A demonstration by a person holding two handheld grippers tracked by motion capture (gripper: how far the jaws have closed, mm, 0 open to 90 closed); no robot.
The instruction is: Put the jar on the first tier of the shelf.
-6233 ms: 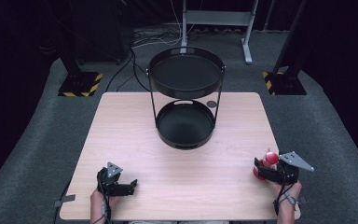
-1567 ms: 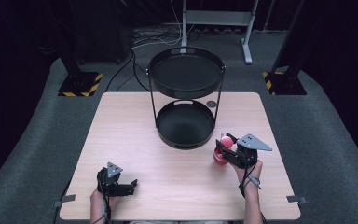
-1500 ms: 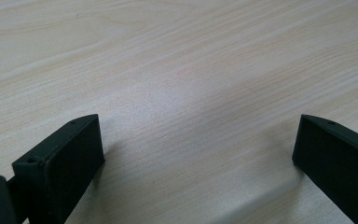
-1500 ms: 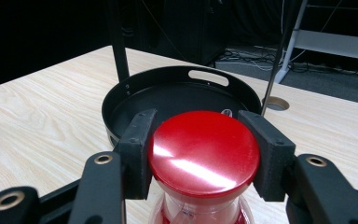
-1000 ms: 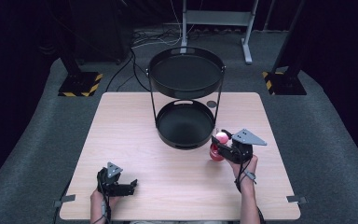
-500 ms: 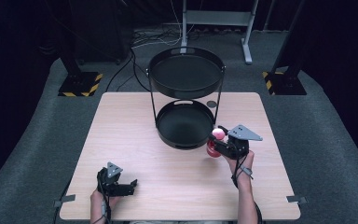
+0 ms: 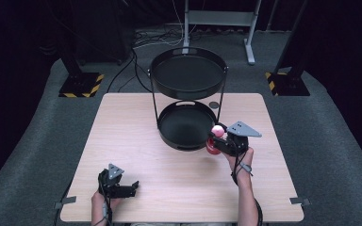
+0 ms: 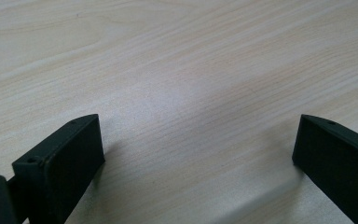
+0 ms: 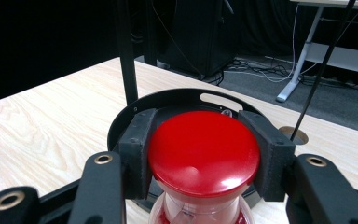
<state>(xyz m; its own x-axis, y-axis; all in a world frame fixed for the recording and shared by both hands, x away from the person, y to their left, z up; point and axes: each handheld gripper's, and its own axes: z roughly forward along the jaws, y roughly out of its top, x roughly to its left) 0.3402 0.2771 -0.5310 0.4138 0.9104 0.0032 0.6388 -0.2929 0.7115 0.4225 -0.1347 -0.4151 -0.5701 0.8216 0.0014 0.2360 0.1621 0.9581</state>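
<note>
- My right gripper point(image 7: 215, 141) has its fingers point(image 9: 137, 144) clamped on the red cap of an hourglass point(image 9: 204, 151); one pad presses on each side of the cap, and the clear glass neck shows just beneath it.
- In the high view the hourglass point(image 7: 214, 140) sits at the front right rim of the lower tray point(image 7: 185, 125), its pale end toward the tray and its red end toward the desk point(image 7: 136, 117). I cannot tell whether it touches the rim.
- The lower tray belongs to a black two-tier stand point(image 7: 221, 101); the upper tray point(image 7: 188, 75) sits on thin rods above it, toward the far edge of the desk.
- In the right gripper view one rod point(image 9: 127, 60) rises left of the hourglass, and a handle slot in the tray rim lies beyond the cap.
- A round cable hole point(image 7: 214, 105) lies in the desk just right of the stand.
- My left gripper point(image 7: 125, 188) rests near the front left edge of the desk, well apart from the stand; its fingers point(image 8: 65, 161) stand wide apart, with bare wood between them.
</note>
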